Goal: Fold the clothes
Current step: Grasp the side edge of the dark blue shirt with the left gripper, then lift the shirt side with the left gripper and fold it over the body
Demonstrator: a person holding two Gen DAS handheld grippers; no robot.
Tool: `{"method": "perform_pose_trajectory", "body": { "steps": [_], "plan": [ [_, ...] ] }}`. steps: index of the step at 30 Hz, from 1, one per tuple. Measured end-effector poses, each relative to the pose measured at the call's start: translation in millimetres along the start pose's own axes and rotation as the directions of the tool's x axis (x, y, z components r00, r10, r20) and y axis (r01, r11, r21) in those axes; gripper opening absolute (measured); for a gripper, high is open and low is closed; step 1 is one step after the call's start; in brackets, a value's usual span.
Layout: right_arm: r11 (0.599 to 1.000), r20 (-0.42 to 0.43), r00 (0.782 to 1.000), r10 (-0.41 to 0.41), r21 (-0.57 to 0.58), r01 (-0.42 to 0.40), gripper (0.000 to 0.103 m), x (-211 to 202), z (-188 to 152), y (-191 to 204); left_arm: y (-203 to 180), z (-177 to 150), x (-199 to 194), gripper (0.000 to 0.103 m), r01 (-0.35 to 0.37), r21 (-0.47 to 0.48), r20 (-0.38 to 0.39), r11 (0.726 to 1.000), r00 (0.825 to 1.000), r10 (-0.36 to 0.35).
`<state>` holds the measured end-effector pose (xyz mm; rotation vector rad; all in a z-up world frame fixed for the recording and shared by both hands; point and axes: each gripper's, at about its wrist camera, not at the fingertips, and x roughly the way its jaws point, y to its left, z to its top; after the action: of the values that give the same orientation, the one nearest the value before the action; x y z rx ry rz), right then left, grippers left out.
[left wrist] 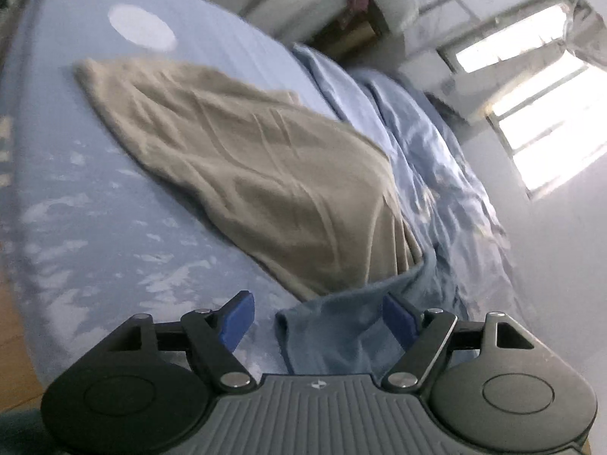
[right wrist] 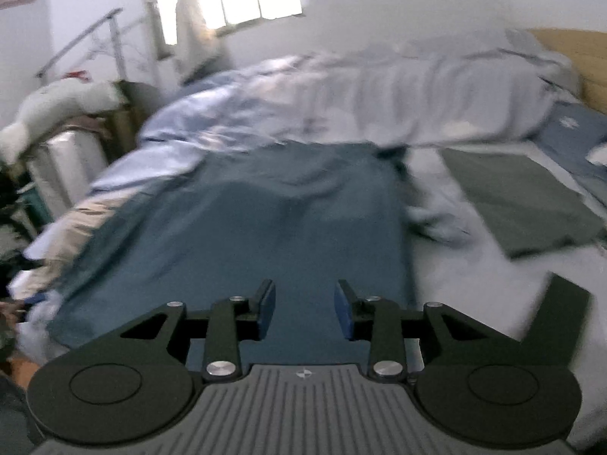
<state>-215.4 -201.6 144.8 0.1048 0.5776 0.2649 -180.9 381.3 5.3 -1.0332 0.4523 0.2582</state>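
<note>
Looking from our left to our right, we see the tan cloth point(left wrist: 242, 167) spread on the bed point(left wrist: 76, 174), its near edge draped over a rumpled blue quilt point(left wrist: 428, 151). Our left gripper point(left wrist: 318, 322) stands wide, nothing pinched, with a corner of the blue garment point(left wrist: 334, 333) lying loose between and under the fingers. In the right view that same garment point(right wrist: 246, 235) lies flat down the bed, fairly smooth but humped in the middle. Our right gripper point(right wrist: 305, 311) hovers over its near hem with a narrow gap and no cloth in it. Farther right a green folded piece point(right wrist: 527, 201) lies apart from the garment.

We judge the risks this way. The garment's far end runs up against the quilt, so a lift could drag bedding along. Its left edge lies close to the tan cloth, and a careless pinch there might catch both. With both views blurred, we could close on one layer only, or miss the hem, and the fold would come out skewed.
</note>
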Motion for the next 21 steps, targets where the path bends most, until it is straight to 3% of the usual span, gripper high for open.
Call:
{"method": "perform_pose_trajectory", "body": {
  "steps": [9,13,21],
  "plan": [
    [0.988,0.006,0.990,0.140,-0.072,-0.139,0.035,21.2,22.5,59.9,3.9,11.7,34.3,0.077,0.042,0.066,-0.123,0.997,0.992,-0.034],
    [0.978,-0.006,0.983,0.184,-0.097,-0.183,0.035,35.4,26.8,84.2,0.2,13.1,46.0,0.078,0.114,0.127,-0.155,0.985,0.983,-0.094],
    [0.952,-0.049,0.965,0.258,-0.159,-0.263,0.035,58.9,22.1,136.9,6.7,8.4,49.2,0.074,0.235,0.143,-0.157,0.961,0.964,-0.212]
  ]
}}
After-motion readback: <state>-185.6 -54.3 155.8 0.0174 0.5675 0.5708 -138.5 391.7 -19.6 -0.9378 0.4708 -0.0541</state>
